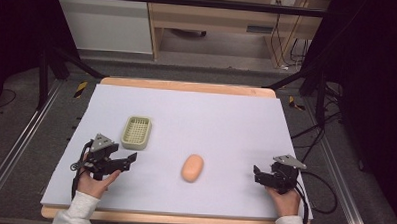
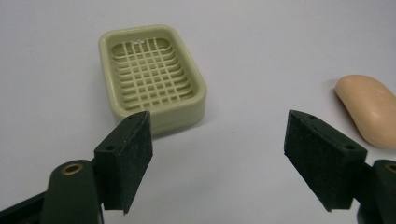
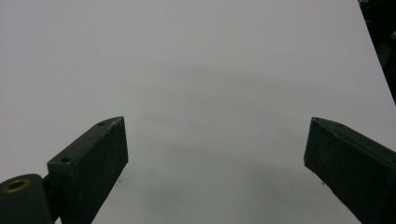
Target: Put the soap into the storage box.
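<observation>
On the white counter point(image 1: 211, 122), the left tool point(image 1: 130, 160) at eight o'clock and the right tool point(image 1: 257, 173) at four are both resting with jaws apart, flanking the soap point(image 1: 192, 168), with the soap dish point(image 1: 136, 132) sitting at ten.

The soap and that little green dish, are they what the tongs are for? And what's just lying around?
Likely for the job:
- bar of soap, lying on the white sheet
- green soap dish, empty, apart from the soap
- left tongs, open
- right tongs, open

Just around:
- white table cover
- wooden desk behind
- floor cables
</observation>
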A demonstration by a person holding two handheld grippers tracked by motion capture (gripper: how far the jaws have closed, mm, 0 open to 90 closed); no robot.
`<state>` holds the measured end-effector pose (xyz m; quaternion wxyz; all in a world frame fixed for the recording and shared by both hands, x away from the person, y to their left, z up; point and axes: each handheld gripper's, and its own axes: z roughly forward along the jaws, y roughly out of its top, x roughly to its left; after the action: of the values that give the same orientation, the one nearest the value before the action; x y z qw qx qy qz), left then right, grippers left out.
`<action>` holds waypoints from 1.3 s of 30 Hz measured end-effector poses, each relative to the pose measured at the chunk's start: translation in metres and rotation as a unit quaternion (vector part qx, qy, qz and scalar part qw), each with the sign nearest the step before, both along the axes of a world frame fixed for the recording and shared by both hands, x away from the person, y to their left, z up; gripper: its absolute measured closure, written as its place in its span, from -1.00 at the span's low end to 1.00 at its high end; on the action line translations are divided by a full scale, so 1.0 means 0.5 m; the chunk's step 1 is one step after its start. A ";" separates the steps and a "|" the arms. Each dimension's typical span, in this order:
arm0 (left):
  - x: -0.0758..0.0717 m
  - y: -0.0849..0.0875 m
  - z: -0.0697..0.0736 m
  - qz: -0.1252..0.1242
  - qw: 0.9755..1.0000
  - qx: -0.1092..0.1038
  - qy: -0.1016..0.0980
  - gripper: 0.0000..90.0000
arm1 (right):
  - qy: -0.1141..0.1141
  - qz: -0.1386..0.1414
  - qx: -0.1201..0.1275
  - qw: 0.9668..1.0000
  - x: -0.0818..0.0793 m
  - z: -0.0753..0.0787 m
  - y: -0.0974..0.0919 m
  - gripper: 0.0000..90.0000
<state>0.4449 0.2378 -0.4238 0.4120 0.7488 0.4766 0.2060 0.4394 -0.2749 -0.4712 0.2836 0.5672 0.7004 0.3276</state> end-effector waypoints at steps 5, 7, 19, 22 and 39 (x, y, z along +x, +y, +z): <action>0.007 -0.024 0.010 -0.015 1.000 0.000 0.003 -0.48 | 0.001 0.004 0.001 1.000 -0.001 0.001 0.003 -0.85; 0.010 -0.039 0.015 -0.022 1.000 -0.001 0.004 -0.48 | 0.001 0.005 -0.001 1.000 -0.001 0.001 0.004 -0.85; 0.021 -0.130 0.042 -0.062 0.998 0.021 0.006 -0.49 | 0.007 0.011 0.000 1.000 -0.008 0.005 0.012 -0.85; 0.027 -0.156 0.049 -0.073 0.997 0.027 0.009 -0.49 | 0.008 0.013 0.001 1.000 -0.007 0.005 0.013 -0.85; 0.034 -0.230 0.045 -0.107 0.993 0.037 0.025 -0.48 | 0.009 0.020 -0.001 1.000 -0.005 0.003 0.017 -0.85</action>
<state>0.4618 0.1228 -0.4015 0.3919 0.8153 0.3957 0.1588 0.4371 -0.2666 -0.4699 0.2711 0.5559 0.7145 0.3269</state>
